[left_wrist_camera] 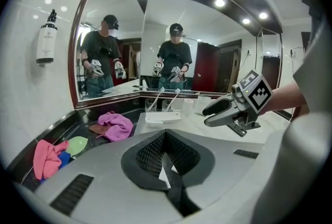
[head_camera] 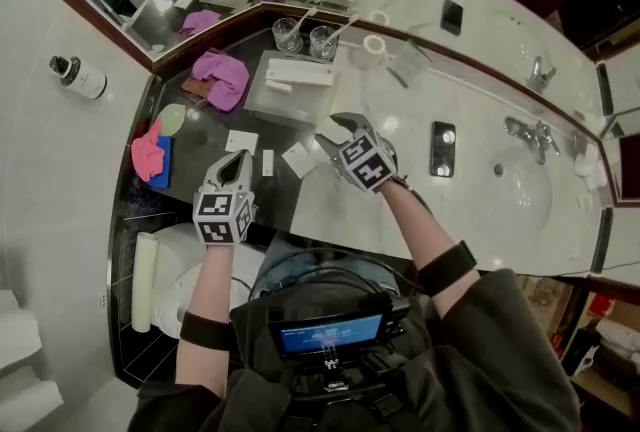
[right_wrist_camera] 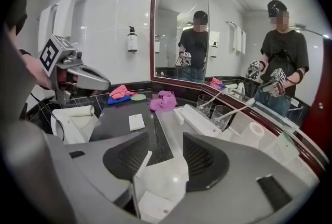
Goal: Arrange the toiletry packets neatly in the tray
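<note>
A grey tray (head_camera: 262, 92) at the counter's back corner carries a long white packet (head_camera: 301, 72) and a shorter one. Three white packets lie loose on the black counter: a square one (head_camera: 241, 141), a thin one (head_camera: 268, 161) and one (head_camera: 298, 158) at the marble's edge. My left gripper (head_camera: 240, 158) hovers near them with its jaws shut (left_wrist_camera: 165, 136) and nothing visibly gripped. My right gripper (head_camera: 330, 133) is open (right_wrist_camera: 166, 137); a thin white packet (right_wrist_camera: 140, 162) stands edge-on against its left pad, and another packet (right_wrist_camera: 153, 207) lies flat below.
A purple cloth (head_camera: 222, 78) lies left of the tray, pink and blue cloths (head_camera: 150, 152) and a green disc (head_camera: 172, 119) further left. Two glasses with toothbrushes (head_camera: 305, 38) stand behind the tray. On the marble are a tape roll (head_camera: 374, 45), a phone (head_camera: 442, 148) and the sink's faucet (head_camera: 526, 132).
</note>
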### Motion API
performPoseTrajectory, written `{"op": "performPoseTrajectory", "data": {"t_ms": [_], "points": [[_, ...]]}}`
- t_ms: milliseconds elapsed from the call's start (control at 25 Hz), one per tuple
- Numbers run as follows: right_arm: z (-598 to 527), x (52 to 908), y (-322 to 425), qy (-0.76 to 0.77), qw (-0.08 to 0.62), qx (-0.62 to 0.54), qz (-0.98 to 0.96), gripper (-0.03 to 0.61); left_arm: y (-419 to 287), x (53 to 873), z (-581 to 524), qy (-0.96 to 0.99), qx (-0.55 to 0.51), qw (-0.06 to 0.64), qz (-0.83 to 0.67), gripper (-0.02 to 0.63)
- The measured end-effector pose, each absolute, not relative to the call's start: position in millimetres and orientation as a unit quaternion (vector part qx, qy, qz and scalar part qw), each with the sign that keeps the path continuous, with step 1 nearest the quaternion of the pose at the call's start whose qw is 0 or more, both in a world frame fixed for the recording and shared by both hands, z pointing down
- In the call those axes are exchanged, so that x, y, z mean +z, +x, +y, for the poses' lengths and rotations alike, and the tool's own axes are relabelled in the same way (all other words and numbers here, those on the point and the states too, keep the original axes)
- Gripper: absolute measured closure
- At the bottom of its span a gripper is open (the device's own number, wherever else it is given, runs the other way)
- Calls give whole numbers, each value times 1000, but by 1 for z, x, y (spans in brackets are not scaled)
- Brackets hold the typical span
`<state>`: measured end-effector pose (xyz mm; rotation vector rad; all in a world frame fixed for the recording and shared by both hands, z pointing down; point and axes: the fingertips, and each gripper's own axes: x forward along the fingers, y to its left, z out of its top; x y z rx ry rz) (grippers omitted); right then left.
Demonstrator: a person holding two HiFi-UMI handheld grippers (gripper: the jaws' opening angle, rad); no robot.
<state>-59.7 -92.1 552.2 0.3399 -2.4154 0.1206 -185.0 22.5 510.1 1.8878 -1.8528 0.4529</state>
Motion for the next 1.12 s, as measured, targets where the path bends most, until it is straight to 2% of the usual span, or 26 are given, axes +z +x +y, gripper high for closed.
{"op": "performPoseTrajectory", "data": {"t_ms": [320,880,1040,1080,1120], "points": [[-144,594,-122,118,389,13,-914,252,-209,519,1,679,159,230,-678,614],[-181,651,-201,70,435,-20,-898,255,-247,542,4,649,151,254,-701,614],[-180,662,-206,60,447,-30,-892,310,-254,548,14,641,150,262,-705,614],[-180,665,-206,61,450,-33,-890,343,-255,550,16,640,150,263,-706,614],[-181,666,-206,65,453,-36,-888,450,-257,551,18,638,151,265,-707,614]]}}
